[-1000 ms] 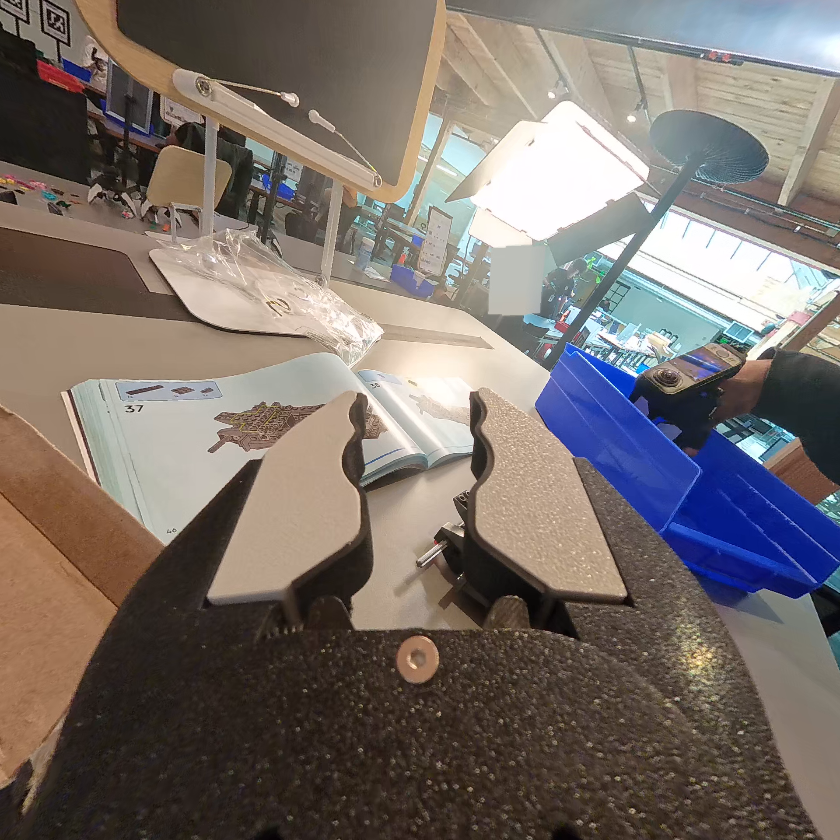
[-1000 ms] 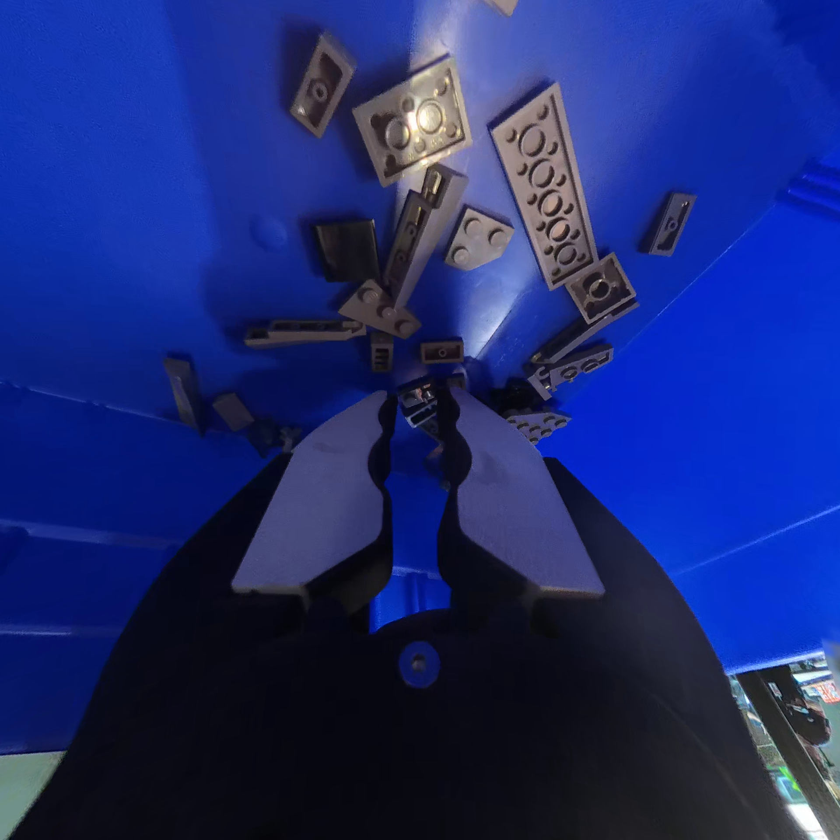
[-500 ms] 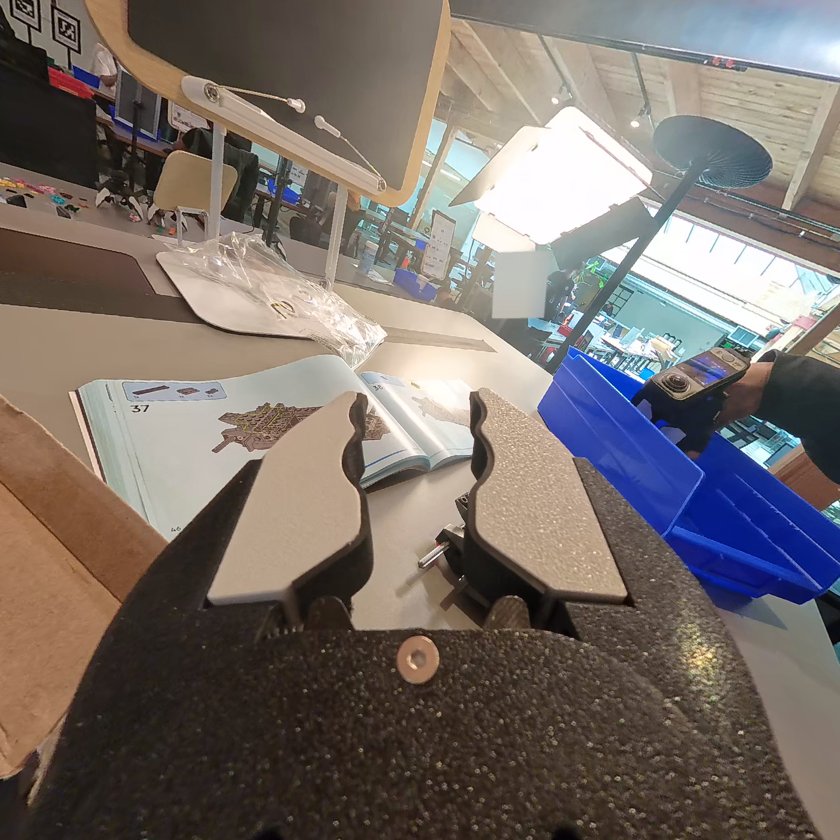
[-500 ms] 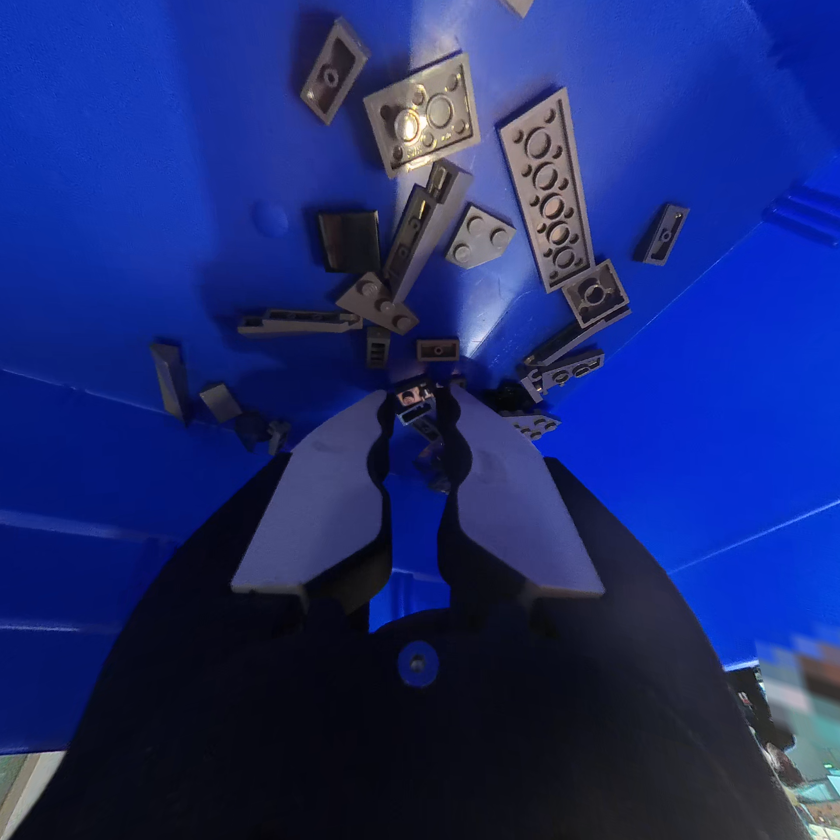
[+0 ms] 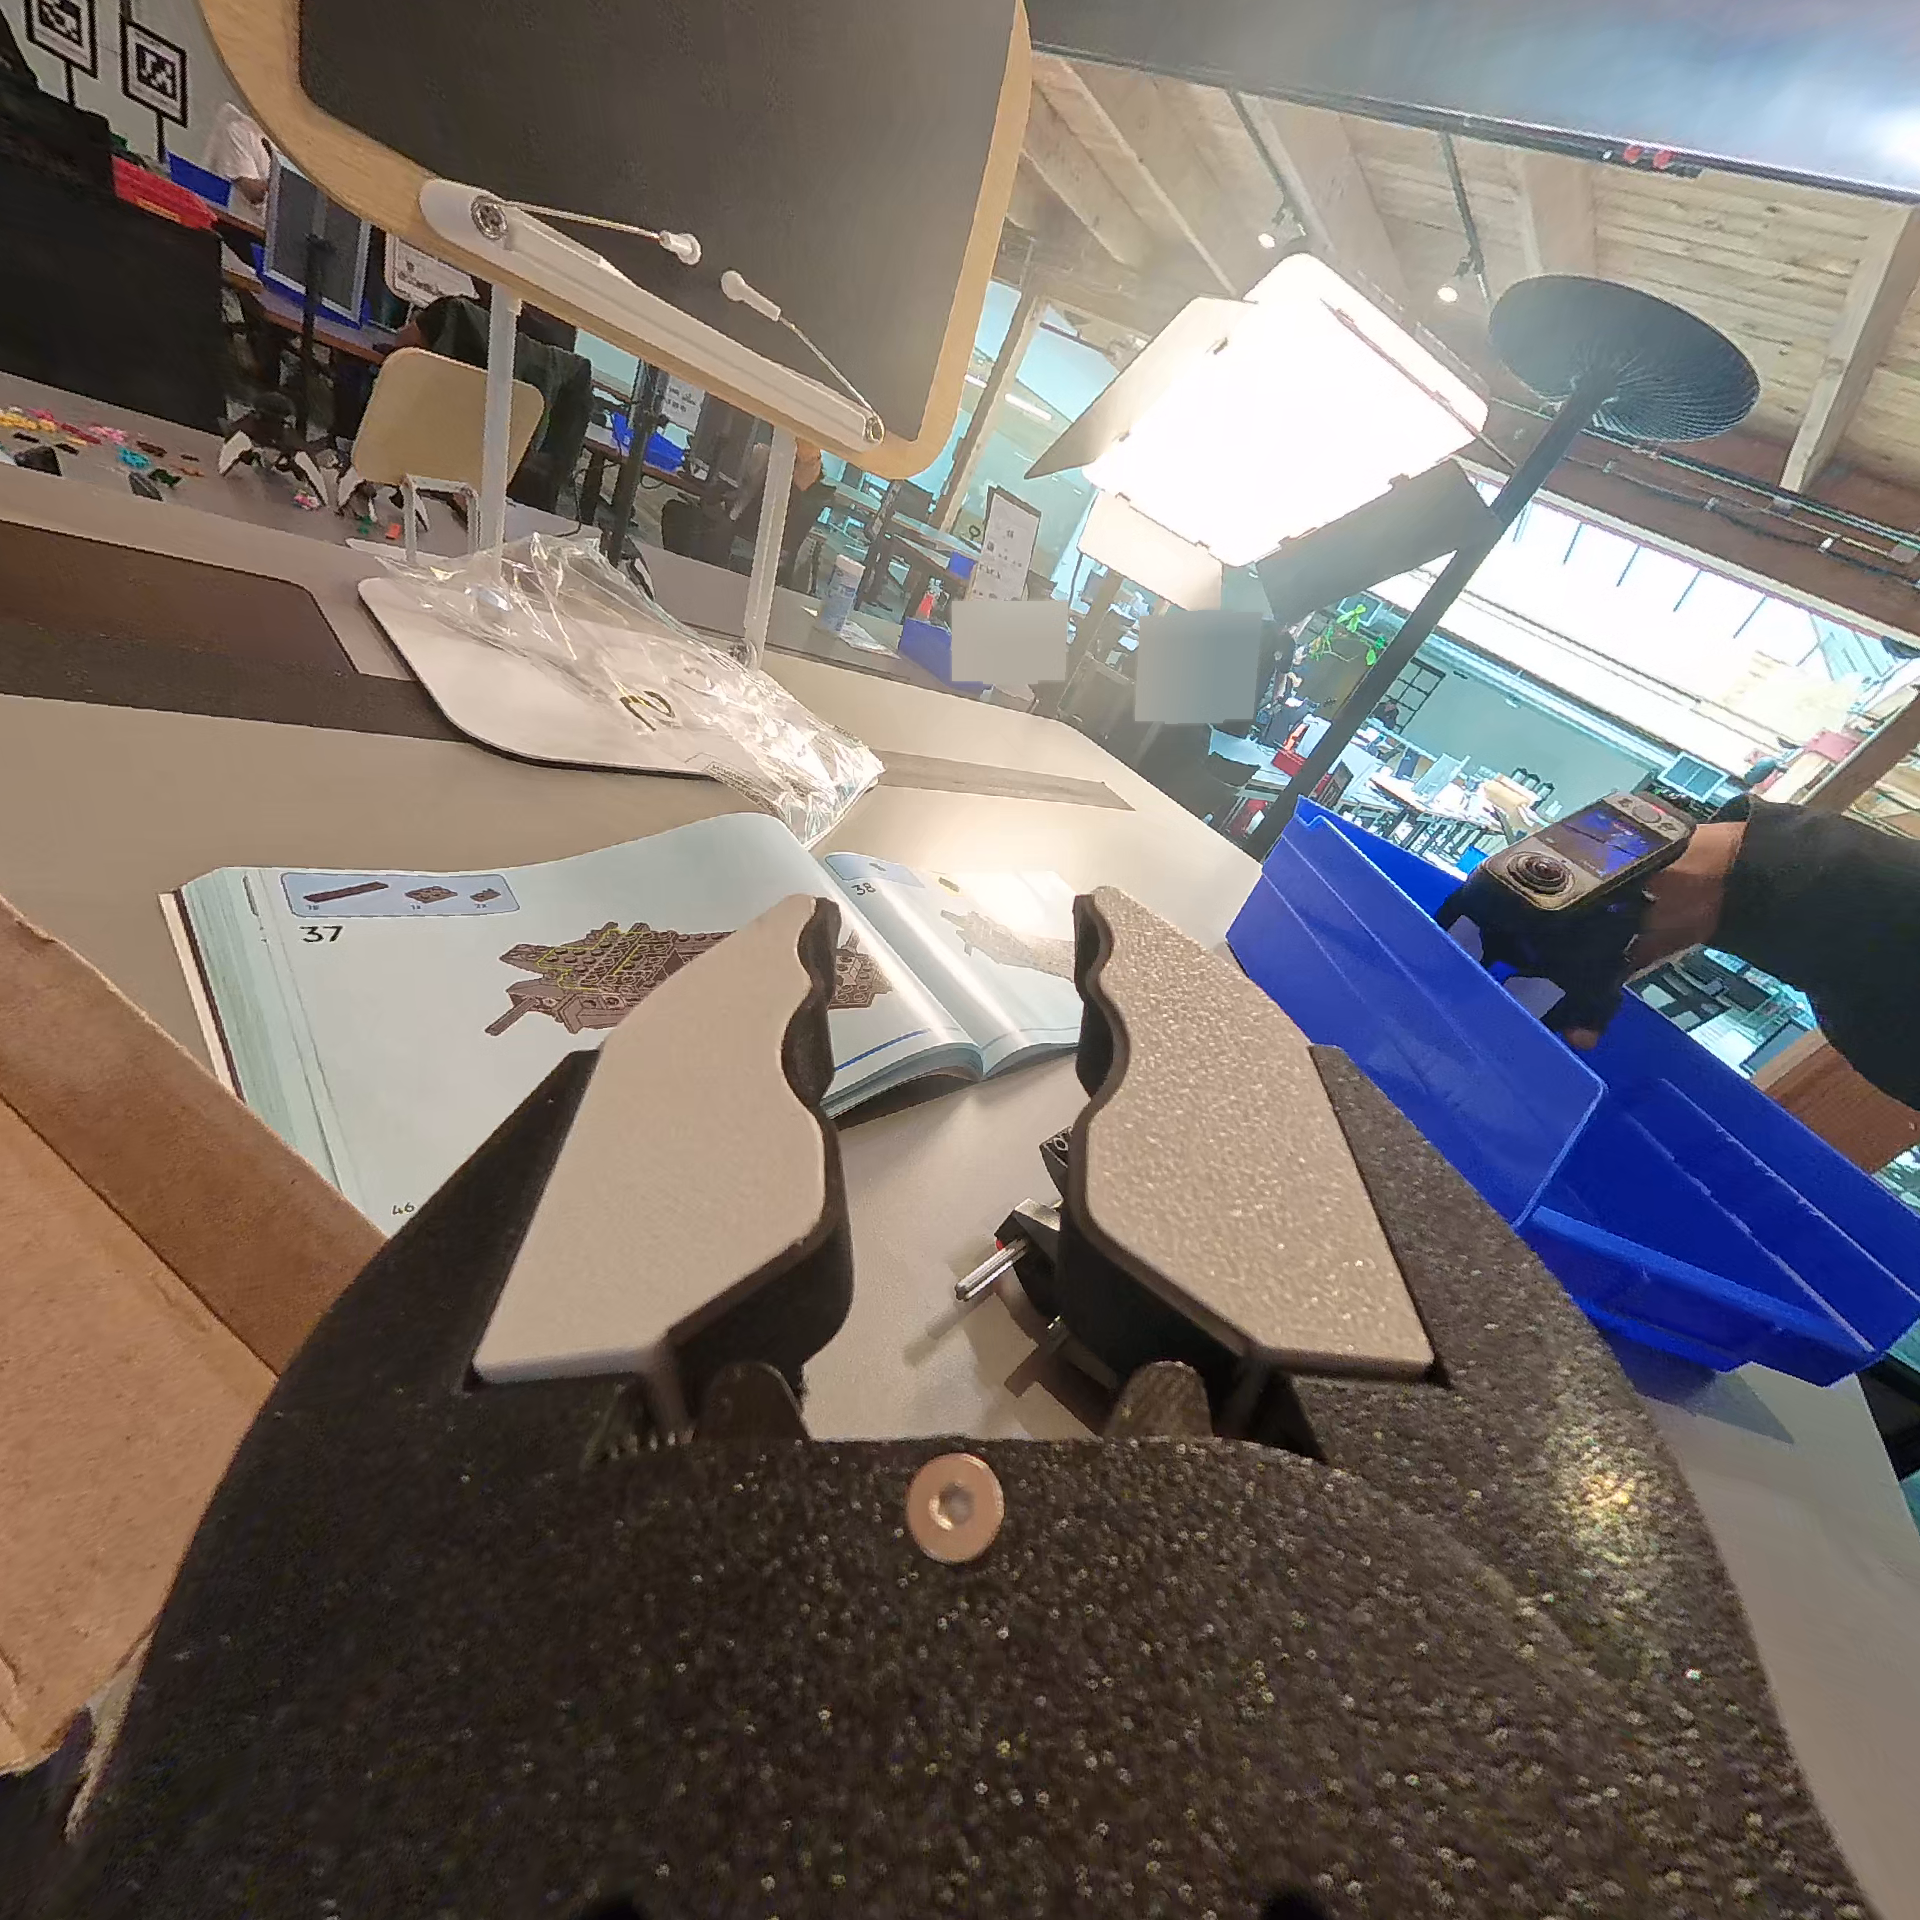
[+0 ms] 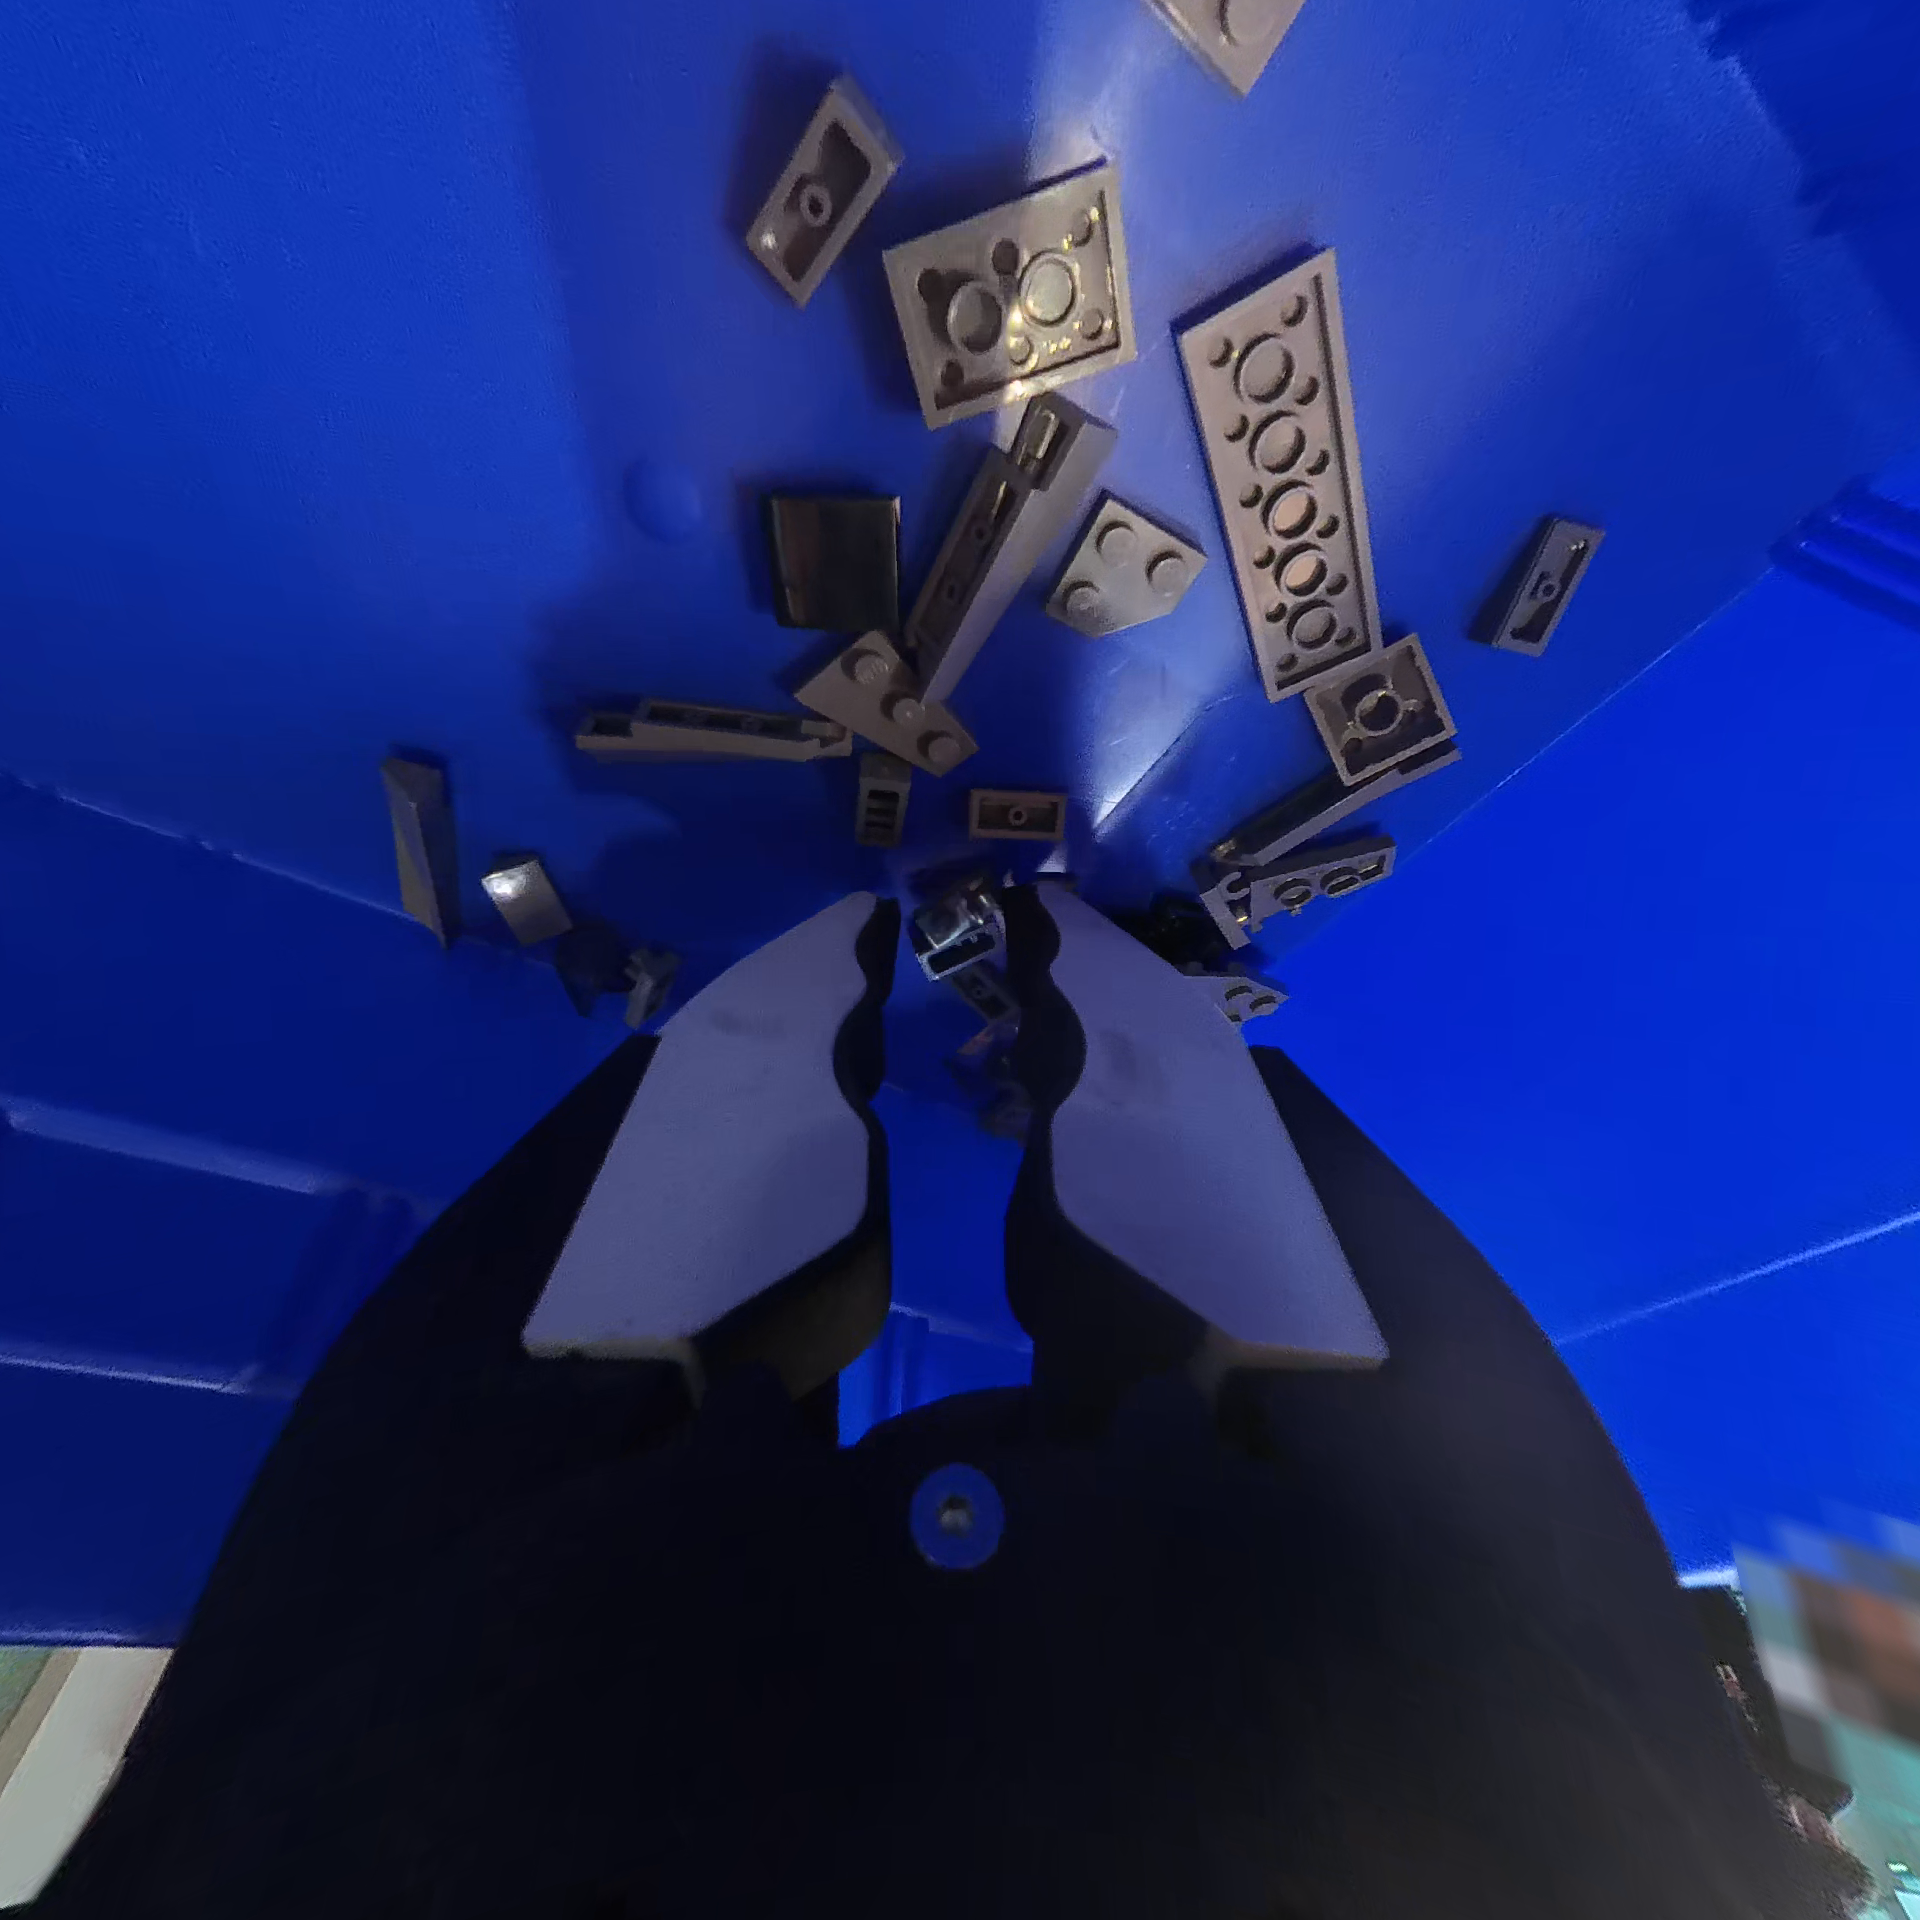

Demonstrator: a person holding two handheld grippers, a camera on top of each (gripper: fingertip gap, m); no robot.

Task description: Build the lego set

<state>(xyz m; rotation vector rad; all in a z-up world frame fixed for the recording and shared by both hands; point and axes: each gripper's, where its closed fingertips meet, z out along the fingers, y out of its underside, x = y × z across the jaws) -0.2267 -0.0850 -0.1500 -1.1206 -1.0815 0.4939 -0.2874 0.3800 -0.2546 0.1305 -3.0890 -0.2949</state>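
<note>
My right gripper (image 6: 951, 904) reaches down into a blue bin (image 6: 312, 416) strewn with several loose grey bricks and plates. A small grey brick (image 6: 956, 935) hangs tilted between its fingertips. The brick leans on the right pad, and blue shows between it and the left pad, so the jaws stand a little open around it. My left gripper (image 5: 951, 914) is open and hovers low over the grey table (image 5: 156, 769), holding nothing between its pads. A small dark part with a metal pin (image 5: 1023, 1247) shows by its right finger's base. The left wrist view also shows the right gripper (image 5: 1558, 904) in the bin (image 5: 1403, 997).
An open instruction booklet (image 5: 416, 987) lies ahead of the left gripper, with a clear plastic bag (image 5: 644, 686) on a white stand base behind it. A cardboard box edge (image 5: 104, 1247) is at the left. A bright lamp panel (image 5: 1278, 416) stands beyond the table. The left gripper's tips are roughly 50 centimeters from the right gripper's.
The right jaws, closed on the small grey brick before, have parted slightly; the brick has tilted and come off the left pad. The left gripper has drifted only slightly.
</note>
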